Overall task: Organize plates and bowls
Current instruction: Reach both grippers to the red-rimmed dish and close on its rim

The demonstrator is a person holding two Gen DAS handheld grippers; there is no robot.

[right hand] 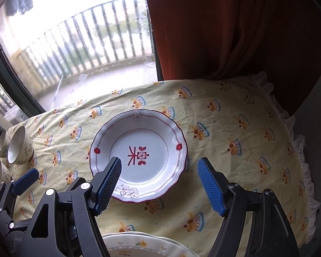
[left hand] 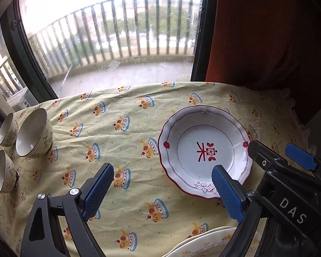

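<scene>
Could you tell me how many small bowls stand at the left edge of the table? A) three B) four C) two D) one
A: three bowls sit grouped together on the tablecloth, well left of the red-trimmed plate.

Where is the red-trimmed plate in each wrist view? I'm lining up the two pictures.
Left wrist: red-trimmed plate sits right of centre, partly behind the left gripper's right finger.
Right wrist: plate near centre, behind the right gripper's left finger.
Shared landmark: three bowls at the left edge.
</scene>
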